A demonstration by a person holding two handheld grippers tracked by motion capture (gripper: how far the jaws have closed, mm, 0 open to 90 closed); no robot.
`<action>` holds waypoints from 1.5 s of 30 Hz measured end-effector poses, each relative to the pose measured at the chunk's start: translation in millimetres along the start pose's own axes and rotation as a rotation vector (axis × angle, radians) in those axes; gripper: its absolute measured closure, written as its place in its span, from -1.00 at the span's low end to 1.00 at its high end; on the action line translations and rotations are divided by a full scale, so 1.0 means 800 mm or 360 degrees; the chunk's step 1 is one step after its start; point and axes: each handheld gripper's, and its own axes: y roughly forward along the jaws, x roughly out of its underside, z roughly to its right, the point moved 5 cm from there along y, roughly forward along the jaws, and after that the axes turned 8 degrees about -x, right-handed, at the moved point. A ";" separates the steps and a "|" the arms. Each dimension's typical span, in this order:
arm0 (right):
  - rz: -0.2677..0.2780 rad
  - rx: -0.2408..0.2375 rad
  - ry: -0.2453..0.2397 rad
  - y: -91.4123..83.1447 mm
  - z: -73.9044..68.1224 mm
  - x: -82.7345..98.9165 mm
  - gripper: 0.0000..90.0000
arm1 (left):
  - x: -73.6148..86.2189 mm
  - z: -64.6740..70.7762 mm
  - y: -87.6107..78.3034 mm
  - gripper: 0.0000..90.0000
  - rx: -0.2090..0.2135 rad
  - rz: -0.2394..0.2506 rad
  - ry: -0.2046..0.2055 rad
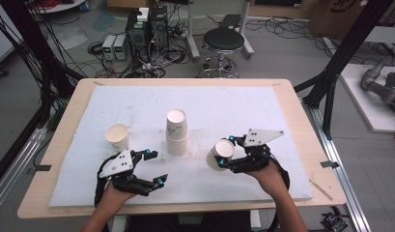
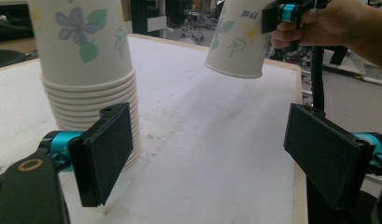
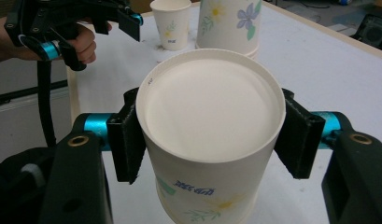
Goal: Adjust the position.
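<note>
An upside-down stack of flowered paper cups (image 1: 177, 133) (image 2: 86, 56) (image 3: 230, 23) stands mid-table. One upright paper cup (image 1: 117, 136) (image 3: 171, 23) sits to its left. My right gripper (image 1: 225, 152) (image 3: 209, 140) is shut on another paper cup (image 1: 219, 157) (image 2: 235, 42) (image 3: 212, 107), held inverted and tilted above the board, base towards its camera, a pad on each side. My left gripper (image 1: 154, 166) (image 2: 212, 154) is open with nothing between its pads, low over the board, front-left of the stack.
A white foam board (image 1: 137, 101) covers most of the wooden table (image 1: 301, 125). Beyond the far edge stand a black stool (image 1: 224, 41) and computer boxes with cables (image 1: 147, 29). A black frame post (image 1: 330, 92) rises at the right.
</note>
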 end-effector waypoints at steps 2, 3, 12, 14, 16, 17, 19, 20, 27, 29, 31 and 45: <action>0.0003 -0.0008 -0.0011 0.002 -0.003 -0.002 -0.22 | -0.002 0.004 0.003 -0.65 0.0014 -0.0004 0.0002; 0.0004 -0.0019 -0.0018 0.002 -0.005 -0.003 -0.22 | -0.003 0.006 0.005 -0.65 0.0024 -0.0010 0.0015; 0.0004 -0.0100 -0.0062 0.013 -0.015 -0.011 -0.22 | -0.007 0.014 0.021 -0.64 0.0131 -0.0065 0.0052; -0.0003 -0.0120 -0.0066 0.015 -0.018 -0.012 -0.22 | -0.011 0.014 0.025 -0.64 0.0153 -0.0062 0.0054; -0.0003 -0.0140 -0.0078 0.016 -0.019 -0.013 -0.22 | -0.014 0.016 0.029 -0.64 0.0178 -0.0063 0.0063; -0.0004 -0.0151 -0.0083 0.017 -0.021 -0.014 -0.22 | -0.016 0.016 0.031 -0.64 0.0187 -0.0062 0.0067; -0.0006 -0.0159 -0.0086 0.017 -0.022 -0.014 -0.22 | -0.018 0.018 0.037 -0.64 0.0209 -0.0066 0.0079; -0.0003 -0.0167 -0.0087 0.017 -0.023 -0.015 -0.22 | -0.020 0.019 0.040 -0.64 0.0220 -0.0063 0.0074; -0.0003 -0.0199 -0.0098 0.020 -0.026 -0.015 -0.22 | -0.023 0.030 0.069 -0.64 0.0310 -0.0079 0.0106; -0.0006 -0.0211 -0.0101 0.021 -0.028 -0.016 -0.22 | -0.023 0.034 0.079 -0.64 0.0339 -0.0100 0.0135; -0.0012 -0.0230 -0.0104 0.022 -0.030 -0.016 -0.22 | -0.024 0.037 0.088 -0.64 0.0363 -0.0108 0.0147; -0.0030 -0.0278 -0.0113 0.028 -0.035 -0.015 -0.22 | -0.030 0.046 0.111 -0.64 0.0427 -0.0113 0.0166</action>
